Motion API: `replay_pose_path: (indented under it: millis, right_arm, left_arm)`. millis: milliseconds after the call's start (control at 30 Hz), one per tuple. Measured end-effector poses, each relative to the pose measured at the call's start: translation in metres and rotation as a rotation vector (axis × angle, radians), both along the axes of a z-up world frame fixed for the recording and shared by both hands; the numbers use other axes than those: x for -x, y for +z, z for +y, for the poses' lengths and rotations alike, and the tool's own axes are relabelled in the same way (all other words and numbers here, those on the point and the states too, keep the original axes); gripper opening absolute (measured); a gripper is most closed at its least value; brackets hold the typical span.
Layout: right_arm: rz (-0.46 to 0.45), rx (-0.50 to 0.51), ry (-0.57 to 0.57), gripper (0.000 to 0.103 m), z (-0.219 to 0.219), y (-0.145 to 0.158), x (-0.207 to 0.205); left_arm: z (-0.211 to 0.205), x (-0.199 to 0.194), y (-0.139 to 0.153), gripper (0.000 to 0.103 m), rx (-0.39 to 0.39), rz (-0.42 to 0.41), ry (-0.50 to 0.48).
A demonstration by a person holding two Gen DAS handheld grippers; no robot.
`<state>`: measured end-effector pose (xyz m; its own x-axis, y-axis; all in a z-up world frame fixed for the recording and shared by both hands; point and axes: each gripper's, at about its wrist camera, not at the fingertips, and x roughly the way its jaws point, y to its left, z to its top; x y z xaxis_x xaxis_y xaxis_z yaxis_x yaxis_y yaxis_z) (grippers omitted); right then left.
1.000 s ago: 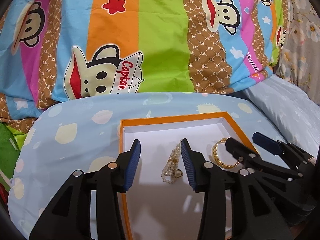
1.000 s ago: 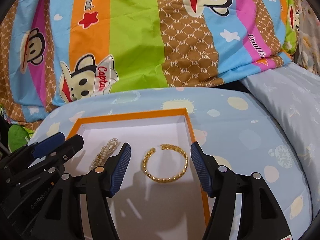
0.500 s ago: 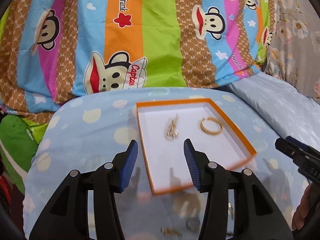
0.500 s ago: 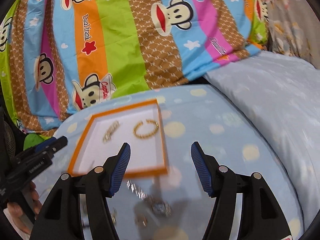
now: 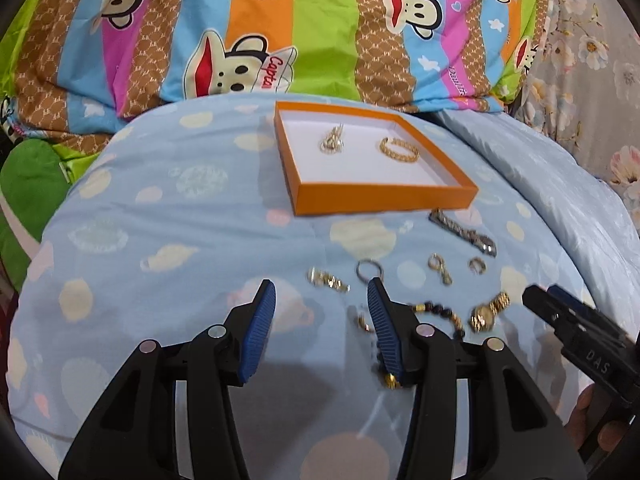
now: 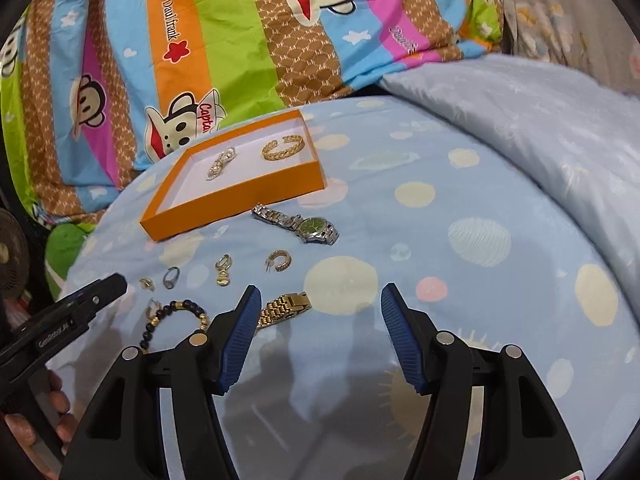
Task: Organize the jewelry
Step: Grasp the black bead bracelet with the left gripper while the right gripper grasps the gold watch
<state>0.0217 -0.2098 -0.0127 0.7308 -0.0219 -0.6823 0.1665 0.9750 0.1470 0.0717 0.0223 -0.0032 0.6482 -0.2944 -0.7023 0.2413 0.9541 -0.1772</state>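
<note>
An orange tray [image 5: 384,197] [image 6: 236,208] lies on the blue bedspread and holds a pearl bracelet [image 5: 332,142] [image 6: 221,164] and a gold bangle [image 5: 399,150] [image 6: 283,148]. Loose jewelry lies in front of it: a silver watch with a green face [image 6: 298,224] [image 5: 462,232], a gold watch [image 6: 282,308] [image 5: 488,312], a black and gold bead bracelet [image 6: 172,316] [image 5: 440,314], several rings and earrings [image 6: 222,270] [image 5: 368,270]. My left gripper [image 5: 320,320] is open and empty above the cloth near the rings. My right gripper [image 6: 316,328] is open and empty, its left finger over the gold watch band.
A striped monkey-print quilt [image 5: 320,28] [image 6: 240,40] rises behind the tray. A pale blue pillow [image 6: 520,120] [image 5: 540,184] lies to the right. A green cushion [image 5: 28,184] sits at the left edge.
Both grippers have pulled back and up from the tray, where they hung over the pearl bracelet and gold bangle. The loose jewelry in front of the tray has come into view.
</note>
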Motion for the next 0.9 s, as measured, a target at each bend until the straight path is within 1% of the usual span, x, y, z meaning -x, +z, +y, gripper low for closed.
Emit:
replay_pose_path:
  millis: [67, 167, 233, 300, 467, 567, 633, 667, 700, 733, 767, 833, 900]
  right_arm:
    - [0.011, 0.012, 0.011, 0.061, 0.005, -0.001, 0.002]
    - [0.008, 0.004, 0.015, 0.061, 0.009, -0.002, 0.007]
    - [0.011, -0.003, 0.013, 0.061, 0.009, -0.002, 0.009]
    - [0.015, -0.01, 0.013, 0.061, 0.009, -0.003, 0.01]
    - [0.028, -0.019, 0.015, 0.061, 0.009, -0.005, 0.008]
    - [0.029, -0.034, 0.01, 0.061, 0.007, -0.005, 0.007]
    - [0.028, -0.038, 0.007, 0.061, 0.007, -0.006, 0.007]
    - [0.028, -0.038, 0.006, 0.061, 0.007, -0.006, 0.007]
    - [0.029, -0.039, 0.006, 0.061, 0.007, -0.006, 0.007]
    - [0.03, -0.04, 0.006, 0.061, 0.007, -0.006, 0.006]
    - [0.03, -0.039, 0.005, 0.061, 0.007, -0.006, 0.006]
    - [0.03, -0.039, 0.006, 0.061, 0.007, -0.006, 0.006]
    - [0.031, -0.039, 0.006, 0.061, 0.007, -0.006, 0.006]
  left_arm:
    - [0.0, 0.007, -0.005, 0.046, 0.007, 0.023, -0.018]
    - [-0.003, 0.016, -0.006, 0.047, 0.007, 0.027, -0.043]
    - [-0.005, 0.02, -0.007, 0.053, 0.001, 0.027, -0.052]
    - [-0.007, 0.022, -0.008, 0.055, 0.004, 0.038, -0.059]
    - [-0.016, 0.021, -0.012, 0.055, 0.004, 0.074, -0.093]
    - [-0.026, 0.02, -0.014, 0.054, -0.035, 0.074, -0.1]
    - [-0.031, 0.019, -0.015, 0.051, -0.046, 0.077, -0.099]
    - [-0.033, 0.018, -0.016, 0.048, -0.056, 0.076, -0.098]
    - [-0.036, 0.018, -0.016, 0.042, -0.065, 0.073, -0.098]
    - [-0.039, 0.019, -0.016, 0.033, -0.074, 0.071, -0.105]
    - [-0.041, 0.019, -0.016, 0.029, -0.084, 0.07, -0.109]
    - [-0.046, 0.02, -0.016, 0.016, -0.095, 0.066, -0.122]
    - [-0.048, 0.019, -0.017, 0.007, -0.091, 0.066, -0.131]
